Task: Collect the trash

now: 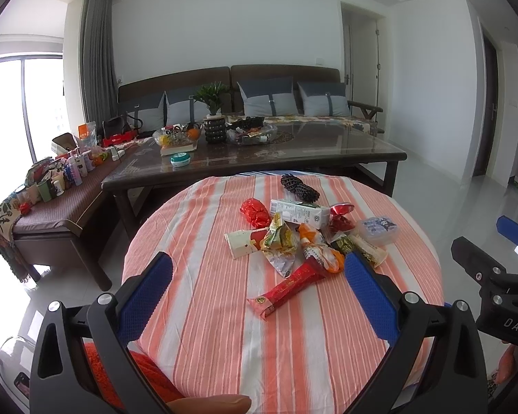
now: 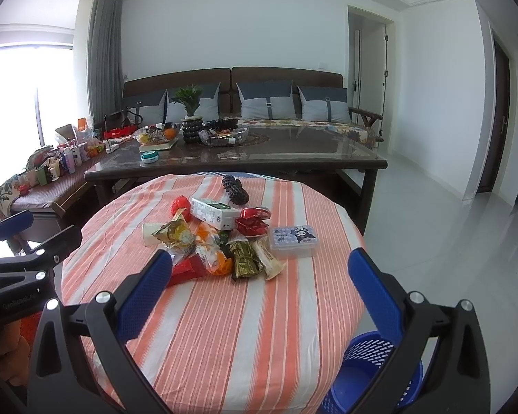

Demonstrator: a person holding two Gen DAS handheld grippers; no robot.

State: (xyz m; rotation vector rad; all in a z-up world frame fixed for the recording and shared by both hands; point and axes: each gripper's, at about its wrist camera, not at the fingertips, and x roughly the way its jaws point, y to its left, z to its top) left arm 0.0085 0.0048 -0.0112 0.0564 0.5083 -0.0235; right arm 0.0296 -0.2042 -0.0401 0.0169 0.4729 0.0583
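Striped desk (image 1: 224, 345): red wrapper (image 1: 286, 288) lies lengthwise between left gripper's (image 1: 259, 269) spread fingers; right gripper (image 2: 260, 265) also spread.

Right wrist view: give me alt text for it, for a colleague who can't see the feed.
The right tool hangs open over a round table with a striped cloth, short of a pile of wrappers, a milk carton and a small lidded plastic box. A blue perforated bin stands on the floor lower right; the left tool shows at the left edge.
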